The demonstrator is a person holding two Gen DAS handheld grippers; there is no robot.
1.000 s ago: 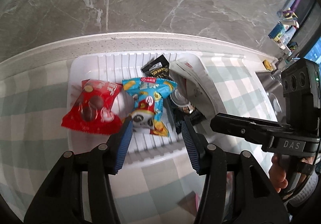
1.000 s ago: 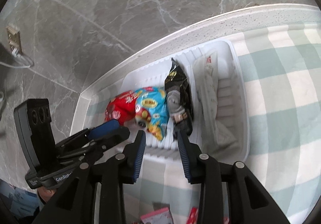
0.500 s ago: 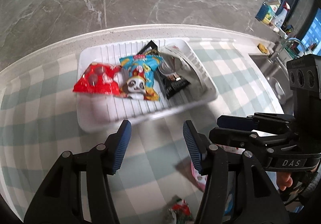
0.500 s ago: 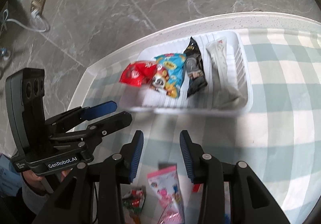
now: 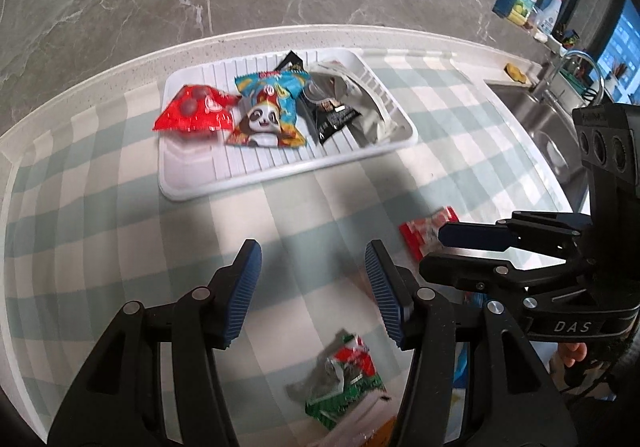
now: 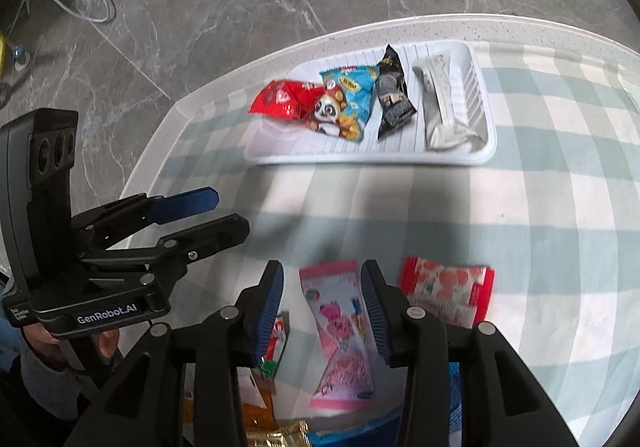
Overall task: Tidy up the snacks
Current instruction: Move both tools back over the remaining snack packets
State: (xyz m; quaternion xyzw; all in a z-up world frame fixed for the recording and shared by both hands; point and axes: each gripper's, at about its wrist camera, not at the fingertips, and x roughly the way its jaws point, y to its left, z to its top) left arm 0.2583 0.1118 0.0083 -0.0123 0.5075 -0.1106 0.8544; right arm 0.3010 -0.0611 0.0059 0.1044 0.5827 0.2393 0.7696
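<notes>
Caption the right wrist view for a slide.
Open right gripper above a pink snack packet, four snacks lined up in the white tray beyond.

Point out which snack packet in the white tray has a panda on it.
The blue packet with the cartoon panda, second from the left in the white tray, between the red packet and the black packet; the white packet lies far right.
</notes>
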